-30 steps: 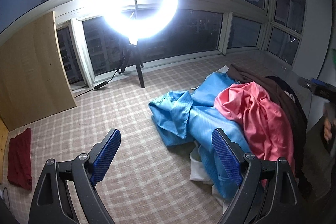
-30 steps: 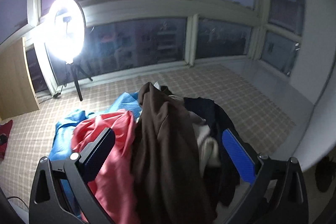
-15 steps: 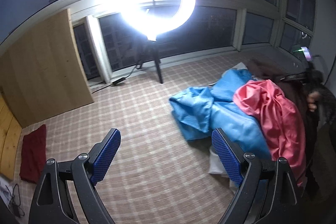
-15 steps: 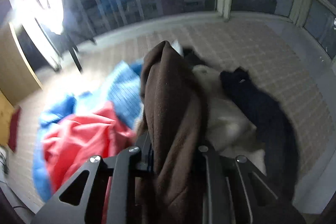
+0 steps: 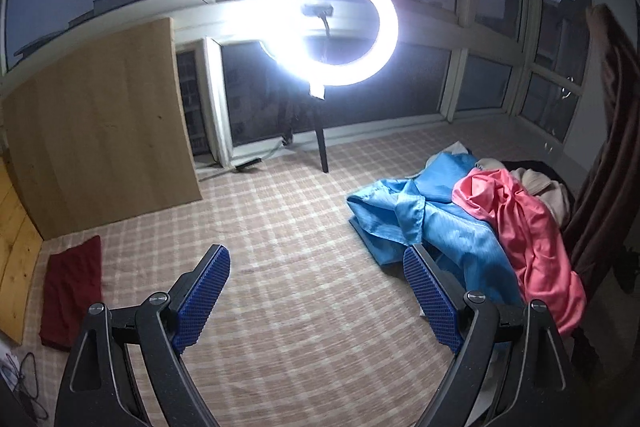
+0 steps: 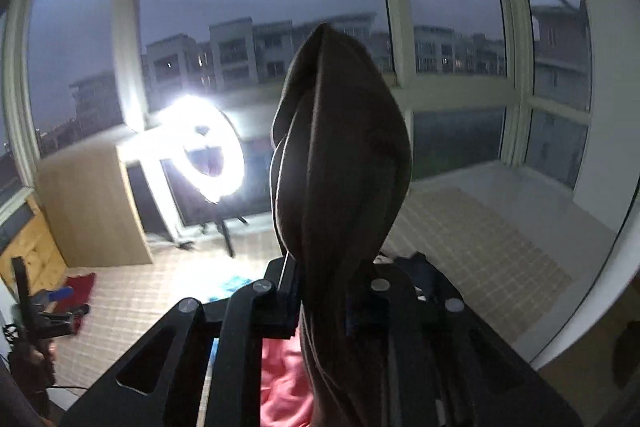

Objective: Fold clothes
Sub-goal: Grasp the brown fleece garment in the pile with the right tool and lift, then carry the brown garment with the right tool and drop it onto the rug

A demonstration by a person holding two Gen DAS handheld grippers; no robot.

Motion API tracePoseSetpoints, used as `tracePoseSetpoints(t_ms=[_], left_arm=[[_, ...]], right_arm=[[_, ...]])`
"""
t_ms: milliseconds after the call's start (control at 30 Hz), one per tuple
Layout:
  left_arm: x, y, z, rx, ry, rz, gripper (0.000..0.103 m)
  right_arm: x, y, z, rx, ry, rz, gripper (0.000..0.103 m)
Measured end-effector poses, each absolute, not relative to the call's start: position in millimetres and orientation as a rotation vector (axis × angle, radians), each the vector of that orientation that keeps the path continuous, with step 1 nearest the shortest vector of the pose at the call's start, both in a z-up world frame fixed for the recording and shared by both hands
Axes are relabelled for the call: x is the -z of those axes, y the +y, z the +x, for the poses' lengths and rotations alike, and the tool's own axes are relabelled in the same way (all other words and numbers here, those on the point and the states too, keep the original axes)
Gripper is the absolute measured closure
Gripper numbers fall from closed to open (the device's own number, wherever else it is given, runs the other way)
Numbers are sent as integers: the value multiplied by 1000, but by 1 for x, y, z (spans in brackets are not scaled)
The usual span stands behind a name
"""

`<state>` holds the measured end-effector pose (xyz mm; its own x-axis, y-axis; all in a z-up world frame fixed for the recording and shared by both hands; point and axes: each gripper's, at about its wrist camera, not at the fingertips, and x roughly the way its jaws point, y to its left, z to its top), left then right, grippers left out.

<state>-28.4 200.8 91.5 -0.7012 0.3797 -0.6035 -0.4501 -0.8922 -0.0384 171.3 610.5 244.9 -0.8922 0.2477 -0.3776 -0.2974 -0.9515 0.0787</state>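
The right gripper [image 6: 320,307] has its jaws clamped on a brown garment [image 6: 340,155], holding it high so that it hangs down to the right of the pile [image 5: 480,219]; in the left wrist view the same cloth shows as a dark drape at the right edge. The left gripper [image 5: 316,291] hovers with jaws wide apart over bare mat [image 5: 280,327], left of the pile and gripping nothing.

My reading is that one garment is being drawn out of the pile for folding. The next move would call for carrying it to the open mat left of the pile and spreading it flat, with the free left gripper taking a second corner or hem so the cloth opens instead of hanging bunched. Which part of the garment is pinched cannot be told.

Counted: one brown garment in the air; in the pile, one blue [image 5: 432,223], one pink [image 5: 532,235], one beige [image 5: 540,187] and a dark piece behind it, with a scrap of white at the edges that may be another. One dark red cloth [image 5: 72,291] lies flat and squared far left of the pile, by a wooden board [image 5: 96,131]. One ring light [image 5: 336,27] stands behind the pile.
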Motion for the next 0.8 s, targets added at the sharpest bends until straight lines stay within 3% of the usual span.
tracePoseSetpoints(t_ms=[367, 533, 800], left_arm=[[-133, 86, -4, -2575, 122, -699, 14], [-136, 42, 3, -2593, 110, -677, 14], [-126, -38, 10, -2698, 71, -725, 13]], right_arm=[[-335, 454, 237, -2901, 24, -227, 90], [-345, 385, 186, -3047, -13, -278, 90], [-316, 282, 38, -3298, -44, -595, 90]])
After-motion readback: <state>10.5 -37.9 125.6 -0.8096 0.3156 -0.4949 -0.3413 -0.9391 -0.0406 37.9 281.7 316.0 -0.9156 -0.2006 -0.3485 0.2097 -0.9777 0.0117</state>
